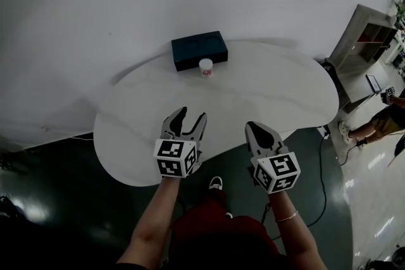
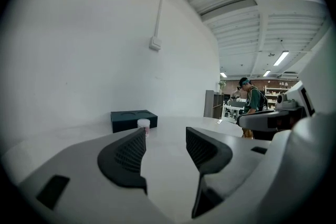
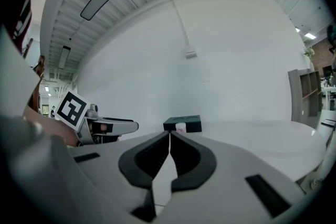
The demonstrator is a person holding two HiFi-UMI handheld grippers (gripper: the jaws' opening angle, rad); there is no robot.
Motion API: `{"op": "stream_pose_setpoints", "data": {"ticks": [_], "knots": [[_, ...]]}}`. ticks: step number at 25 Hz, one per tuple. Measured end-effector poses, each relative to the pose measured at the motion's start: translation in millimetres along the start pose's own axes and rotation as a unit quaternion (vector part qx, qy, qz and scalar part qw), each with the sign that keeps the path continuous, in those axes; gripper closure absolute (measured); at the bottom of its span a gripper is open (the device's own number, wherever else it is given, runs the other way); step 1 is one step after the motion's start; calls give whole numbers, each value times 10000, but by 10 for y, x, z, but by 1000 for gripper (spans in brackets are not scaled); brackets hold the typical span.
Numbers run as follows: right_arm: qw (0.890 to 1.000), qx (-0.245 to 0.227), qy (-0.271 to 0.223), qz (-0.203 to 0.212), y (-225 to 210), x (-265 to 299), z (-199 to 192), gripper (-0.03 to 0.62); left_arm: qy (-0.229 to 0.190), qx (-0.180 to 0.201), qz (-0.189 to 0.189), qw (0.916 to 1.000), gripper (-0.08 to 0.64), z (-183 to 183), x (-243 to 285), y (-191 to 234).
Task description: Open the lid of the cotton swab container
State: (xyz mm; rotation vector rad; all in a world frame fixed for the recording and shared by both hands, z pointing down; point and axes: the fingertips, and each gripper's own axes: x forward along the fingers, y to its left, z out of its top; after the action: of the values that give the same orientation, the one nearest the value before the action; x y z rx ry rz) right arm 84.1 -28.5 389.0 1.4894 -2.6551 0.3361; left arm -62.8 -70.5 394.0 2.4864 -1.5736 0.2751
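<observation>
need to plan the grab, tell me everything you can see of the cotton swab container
The cotton swab container is a small round tub, pale with reddish print on its side and a white lid, closed. It stands upright on the white table, right in front of the dark box; whether they touch is unclear. Nothing grips it.

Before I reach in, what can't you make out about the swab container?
Container, head view: too small to show the lid's seam or hinge.
Left gripper view: its base sits behind the left gripper.
Right gripper view: tiny, base behind the shut right gripper.
</observation>
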Motion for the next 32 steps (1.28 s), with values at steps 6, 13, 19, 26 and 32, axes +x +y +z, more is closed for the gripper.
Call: {"op": "stream_pose_setpoints", "data": {"ticks": [6, 13, 19, 26, 32], "knots": [[9999, -8, 103, -53, -176, 315, 54, 575, 156, -87, -39, 9998, 330, 33, 413, 194], [9997, 64, 227, -110, -333, 618, 62, 575, 259, -170, -82, 9995, 318, 99, 817, 371], [9993, 104, 324, -136, -423, 875, 70, 575, 408, -141, -140, 9990, 308, 74, 1150, 514], [9982, 161, 560, -168, -509, 1135, -53, 575, 524, -205, -174, 9983, 308, -19, 1459, 657], [9976, 139, 649, -182, -549, 1359, -47, 575, 697, -169, -226, 9972, 305, -141, 1642, 714]]}}
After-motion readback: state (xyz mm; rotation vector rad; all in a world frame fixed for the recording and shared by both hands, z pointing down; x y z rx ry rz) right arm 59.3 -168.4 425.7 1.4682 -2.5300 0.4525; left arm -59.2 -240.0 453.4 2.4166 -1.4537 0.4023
